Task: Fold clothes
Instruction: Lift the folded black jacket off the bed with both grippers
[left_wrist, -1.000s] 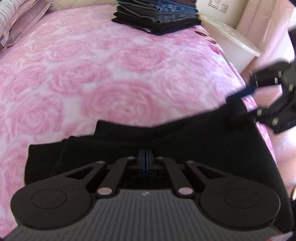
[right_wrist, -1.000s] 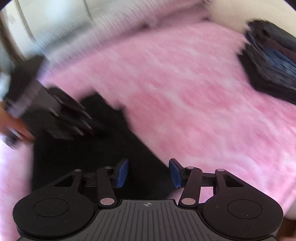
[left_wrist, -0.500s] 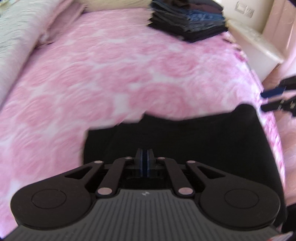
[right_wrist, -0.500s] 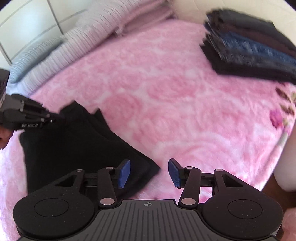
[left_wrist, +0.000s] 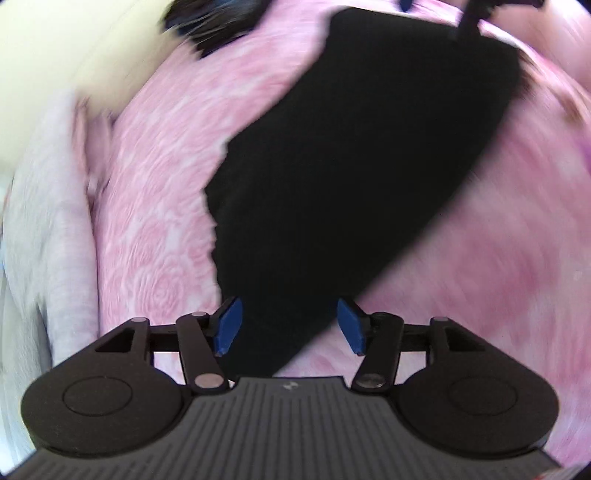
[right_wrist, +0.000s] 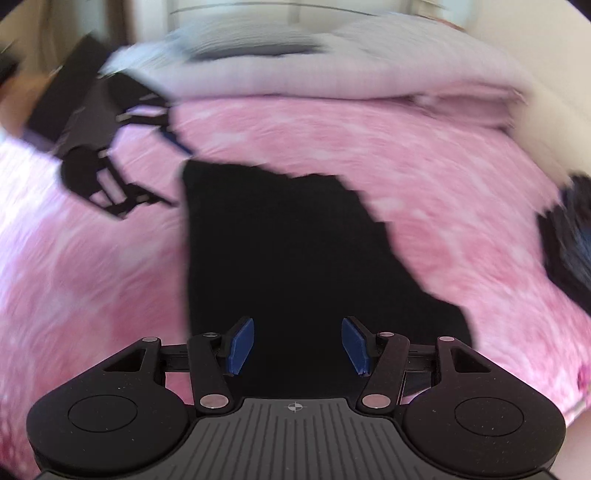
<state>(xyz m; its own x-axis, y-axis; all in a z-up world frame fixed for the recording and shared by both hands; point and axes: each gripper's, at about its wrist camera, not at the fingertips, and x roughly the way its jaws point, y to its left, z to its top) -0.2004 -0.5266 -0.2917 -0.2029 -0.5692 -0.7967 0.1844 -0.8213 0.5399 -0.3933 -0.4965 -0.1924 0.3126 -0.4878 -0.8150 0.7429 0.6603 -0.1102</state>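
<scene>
Released since before, black garment (left_wrist: 354, 166) lies on pink bedspread (left_wrist: 155, 206); left tool (left_wrist: 288, 326), right tool (right_wrist: 297, 345) both wide

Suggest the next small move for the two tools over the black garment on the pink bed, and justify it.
Probably lower the right tool onto the near edge of the black garment and close. Both tools, including the left tool, are open and holding nothing, and the garment lies flat on the pink bedspread.

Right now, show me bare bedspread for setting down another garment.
Free: the pink bedspread between the black garment and the pillows. More lies left of the garment. Crowded: far right, by the folded stack.
</scene>
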